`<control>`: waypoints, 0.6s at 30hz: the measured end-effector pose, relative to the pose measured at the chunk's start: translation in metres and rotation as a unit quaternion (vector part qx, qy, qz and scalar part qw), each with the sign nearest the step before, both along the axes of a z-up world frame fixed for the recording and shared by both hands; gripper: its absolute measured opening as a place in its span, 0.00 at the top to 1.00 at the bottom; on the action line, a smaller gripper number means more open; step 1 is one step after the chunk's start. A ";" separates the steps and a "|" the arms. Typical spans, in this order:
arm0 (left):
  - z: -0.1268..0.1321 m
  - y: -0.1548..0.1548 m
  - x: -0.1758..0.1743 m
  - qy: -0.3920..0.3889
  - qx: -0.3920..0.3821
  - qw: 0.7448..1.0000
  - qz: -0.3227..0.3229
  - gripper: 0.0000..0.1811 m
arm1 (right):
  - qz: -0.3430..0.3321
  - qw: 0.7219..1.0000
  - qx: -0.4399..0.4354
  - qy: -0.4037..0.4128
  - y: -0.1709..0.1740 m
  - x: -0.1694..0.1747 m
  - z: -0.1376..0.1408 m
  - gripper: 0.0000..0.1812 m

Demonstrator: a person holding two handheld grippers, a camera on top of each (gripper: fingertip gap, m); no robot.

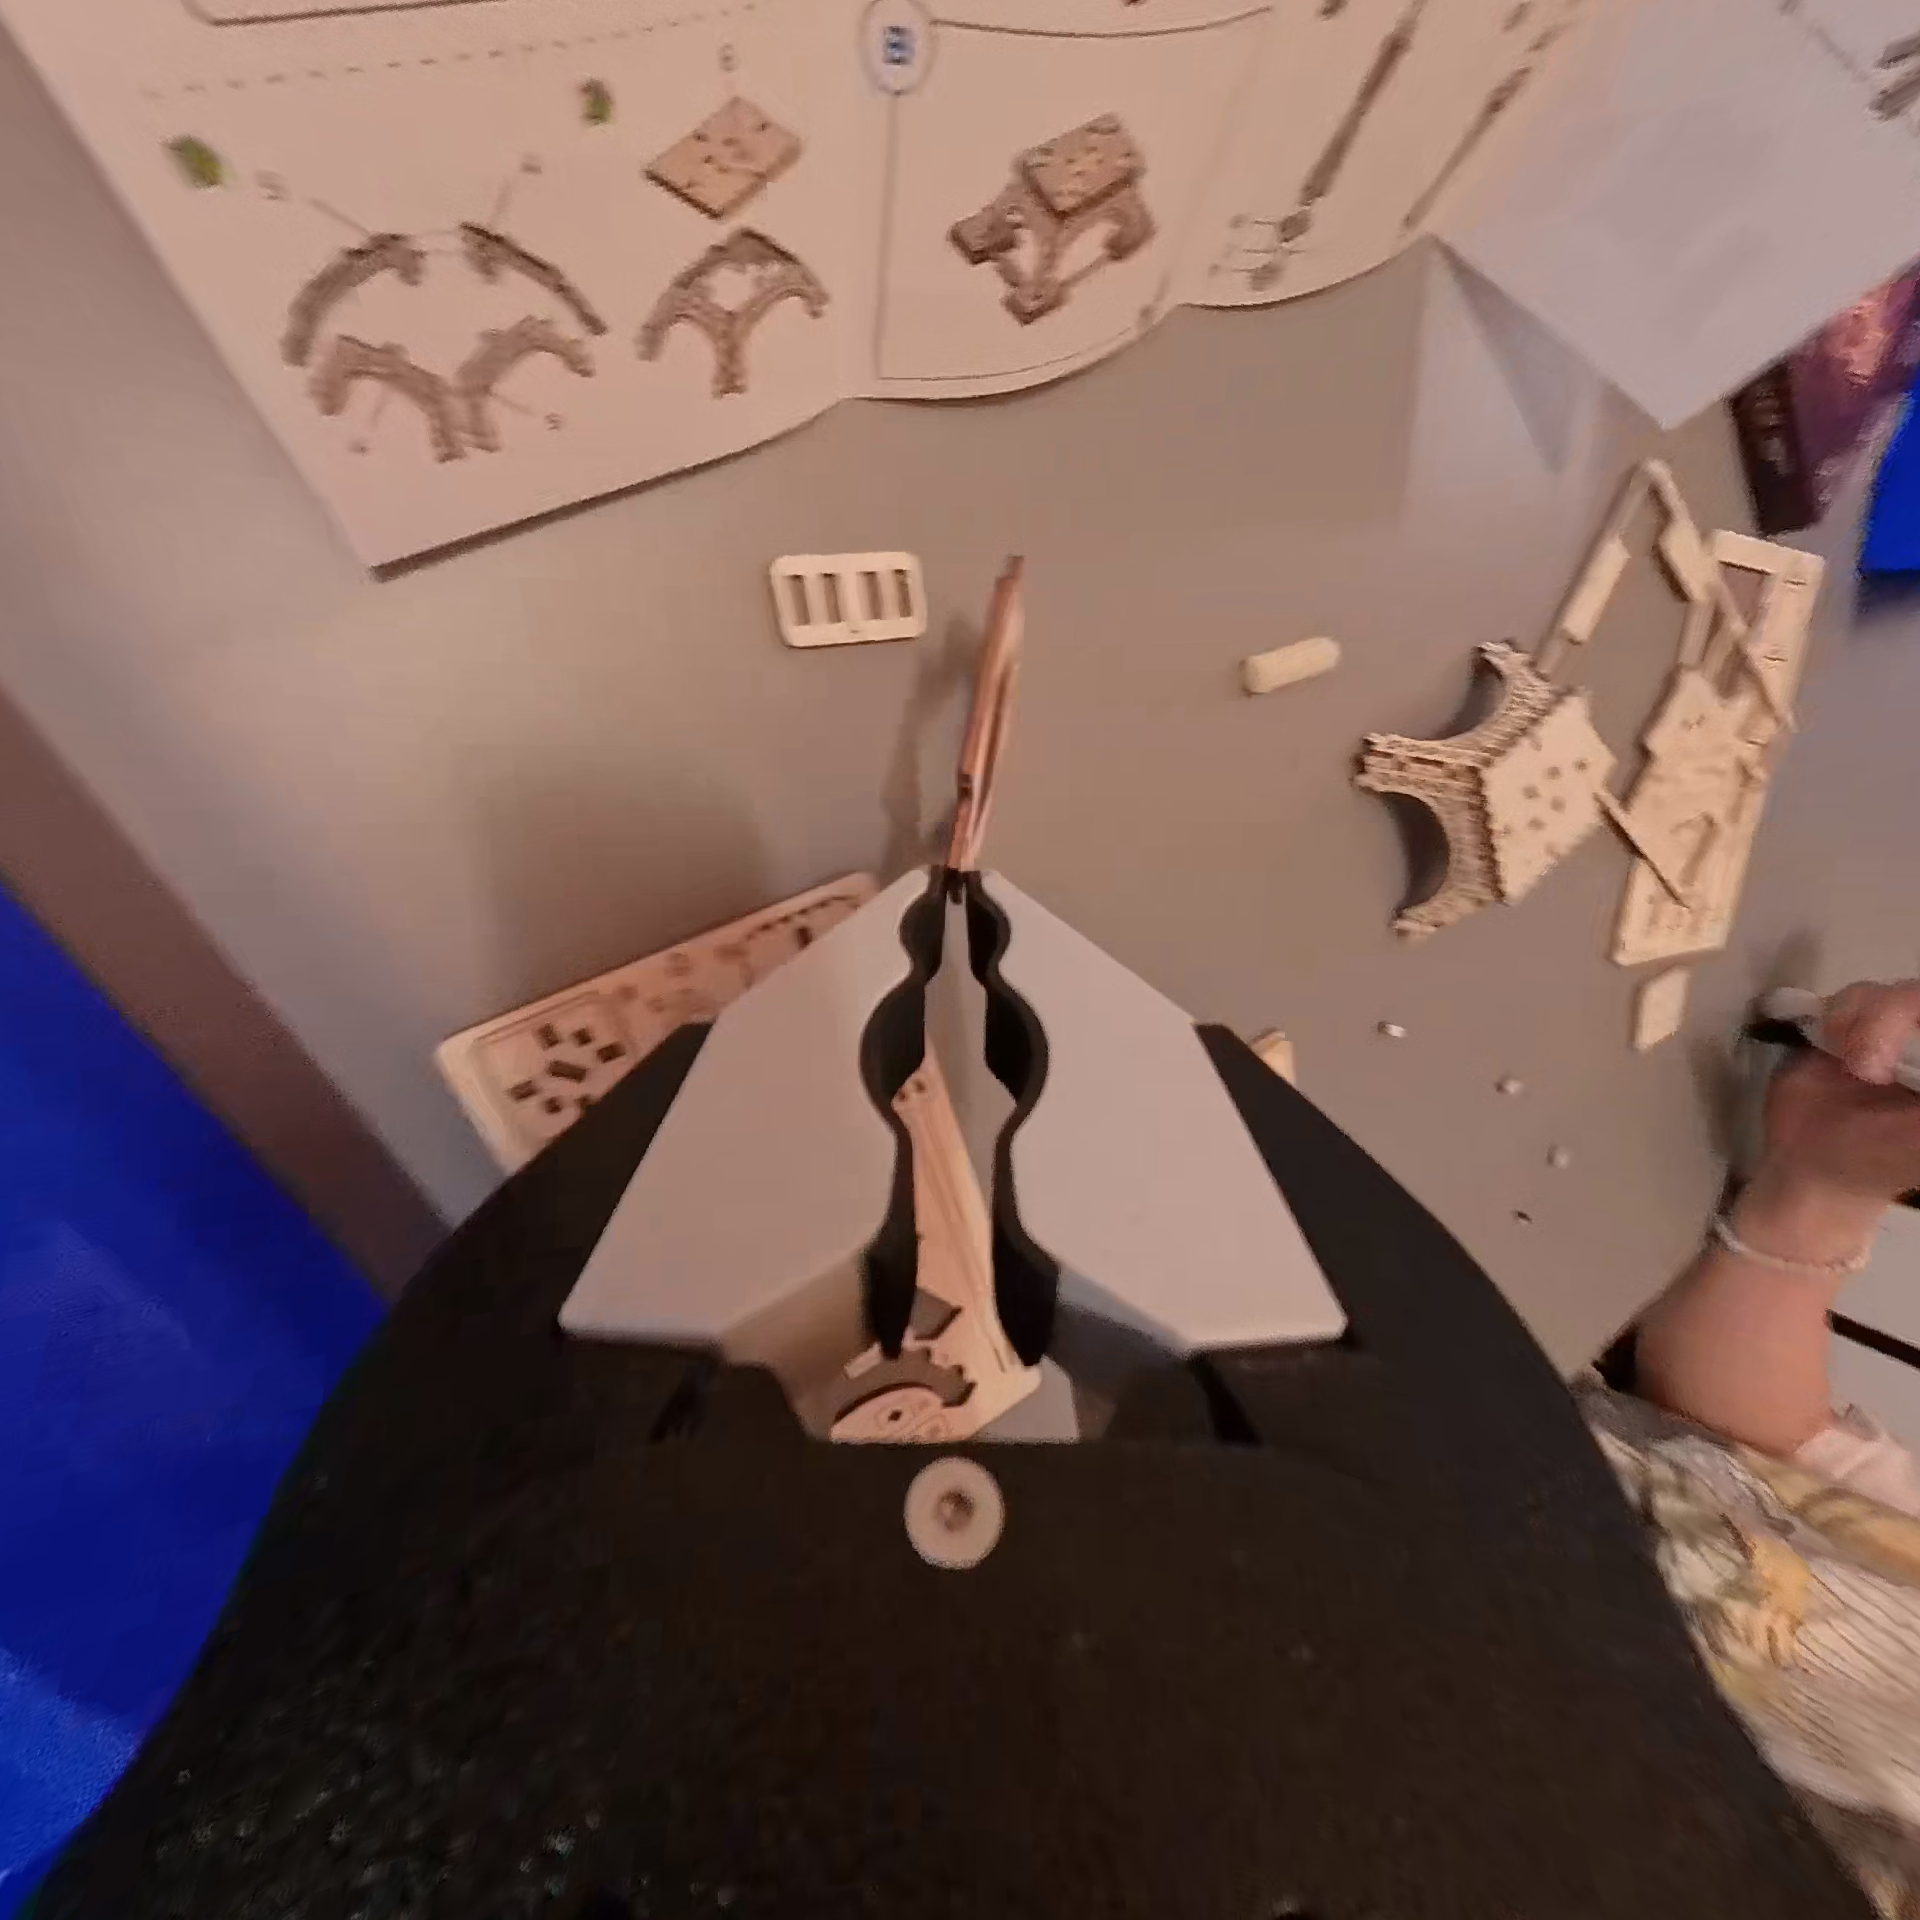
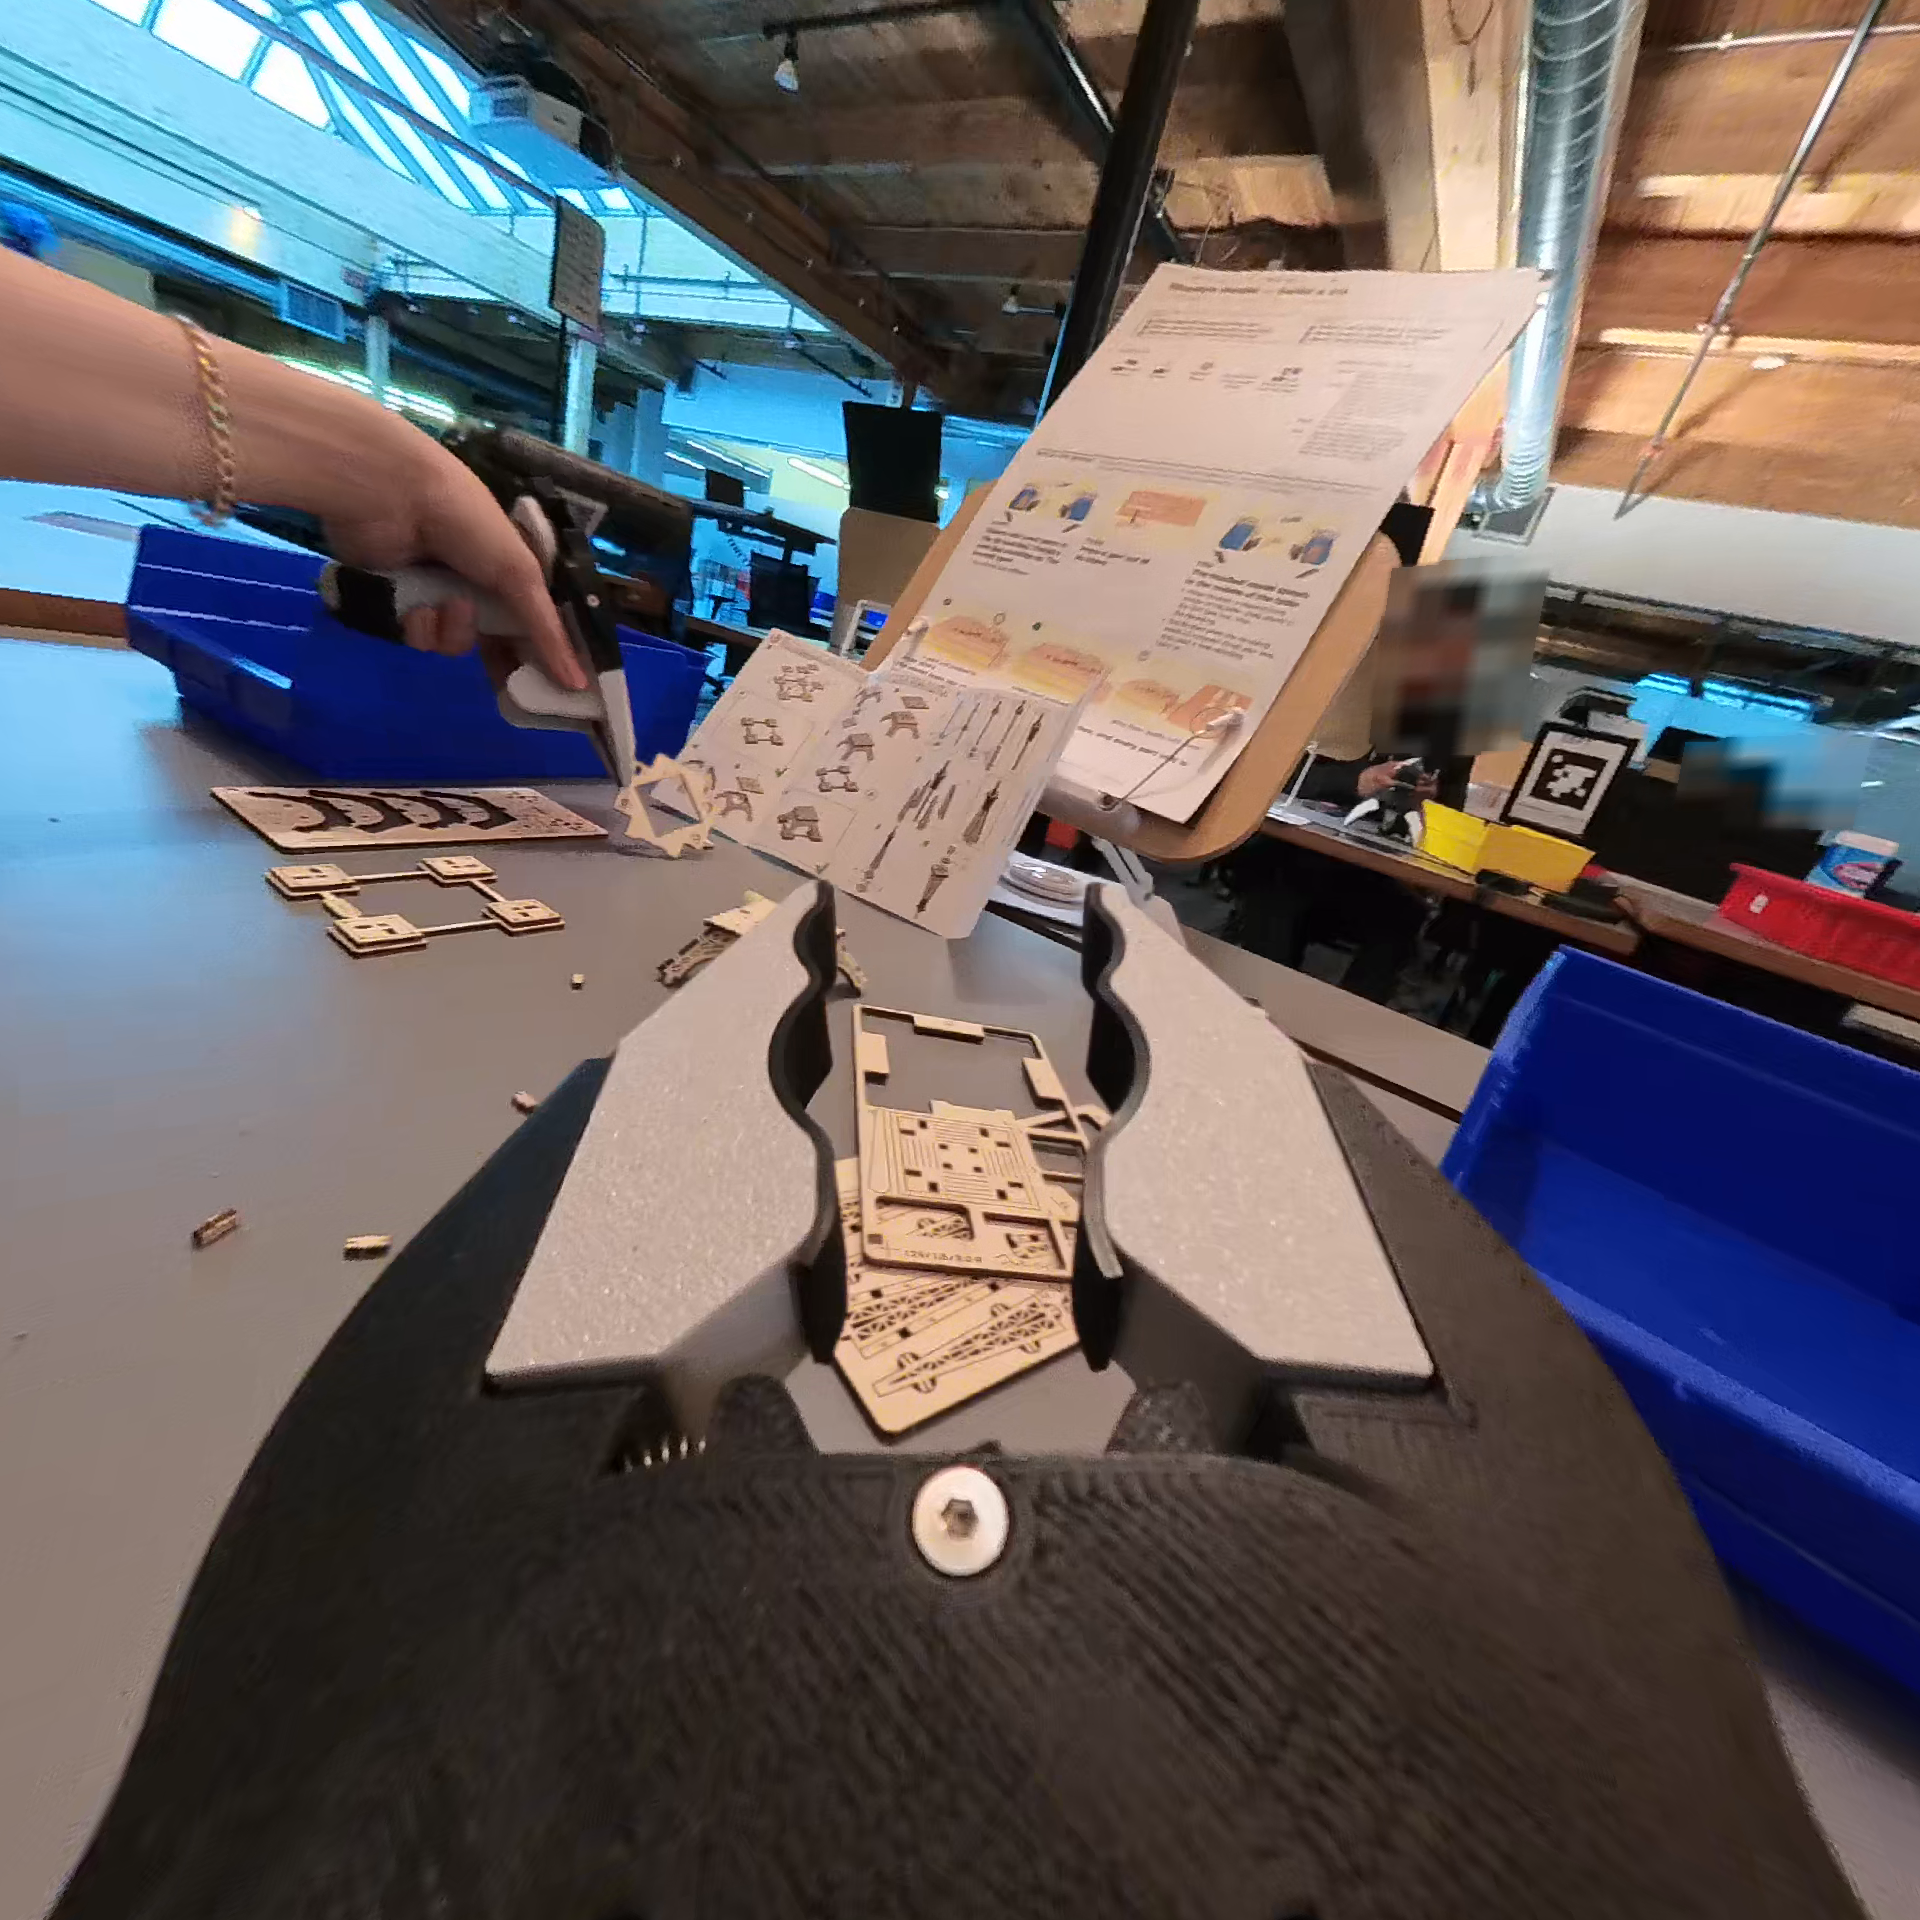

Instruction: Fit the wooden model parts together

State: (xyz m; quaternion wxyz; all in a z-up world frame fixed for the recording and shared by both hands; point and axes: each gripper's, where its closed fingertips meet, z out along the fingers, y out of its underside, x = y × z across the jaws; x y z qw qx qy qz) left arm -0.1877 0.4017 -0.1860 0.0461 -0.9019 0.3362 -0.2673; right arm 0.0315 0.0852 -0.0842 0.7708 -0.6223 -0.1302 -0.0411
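My left gripper (image 1: 958,875) is shut on a thin wooden square frame (image 1: 992,707), seen edge-on and sticking out past the tips. In the right wrist view this gripper (image 2: 623,764) is held by a hand at the far left, with the star-edged frame (image 2: 665,805) hanging just above the table. My right gripper (image 2: 961,914) is open and empty, low over a pile of flat wooden part sheets (image 2: 966,1174). An assembled arched tower base (image 1: 1486,790) lies on its side to the right. A square base frame with corner pads (image 2: 416,904) lies flat on the table.
A folded instruction sheet (image 1: 727,260) lies at the back, and another sheet rests on a tilted stand (image 2: 1195,571). A small slotted piece (image 1: 847,613), a peg (image 1: 1288,665) and wood scraps lie loose. Blue bins stand at the right (image 2: 1714,1247) and far left (image 2: 364,675). A cut-out sheet (image 2: 405,810) lies nearby. There is about 40 cm between the tips of the two grippers. The assembled arched tower base (image 1: 1486,790) is closer to my left gripper, around 15 cm from its tips; the right tips are 25 cm off.
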 end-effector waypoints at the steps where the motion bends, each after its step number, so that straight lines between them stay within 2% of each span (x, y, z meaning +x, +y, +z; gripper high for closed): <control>1: -0.003 0.007 -0.006 0.019 0.017 1.000 0.010 0.99 | -0.003 1.000 -0.002 0.003 0.000 0.002 0.000 0.75; 4: -0.007 0.022 -0.018 0.063 0.062 0.996 0.025 0.98 | 0.002 1.000 -0.008 0.017 0.001 0.004 0.000 0.76; 6: -0.008 0.023 -0.021 0.078 0.073 0.994 0.033 0.86 | 0.004 1.000 -0.008 0.018 0.001 0.004 0.000 0.76; 7: -0.009 0.026 -0.025 0.099 0.090 0.990 0.034 0.83 | 0.006 1.000 -0.009 0.017 0.001 0.003 0.000 0.77; 10: 0.001 0.035 -0.036 0.151 0.181 0.971 0.025 0.77 | 0.006 1.000 -0.007 0.019 0.001 0.004 0.000 0.77; 12: 0.016 0.031 -0.033 0.150 0.243 0.958 0.007 0.77 | 0.010 1.000 -0.003 0.024 -0.001 0.004 0.001 0.78; 15: 0.042 -0.001 -0.001 0.046 0.326 0.943 -0.042 0.76 | 0.017 0.999 0.007 0.036 -0.004 0.006 0.004 0.78; 18: 0.070 -0.047 0.034 -0.098 0.411 0.904 -0.071 0.75 | 0.021 0.999 0.011 0.040 -0.005 0.005 0.005 0.77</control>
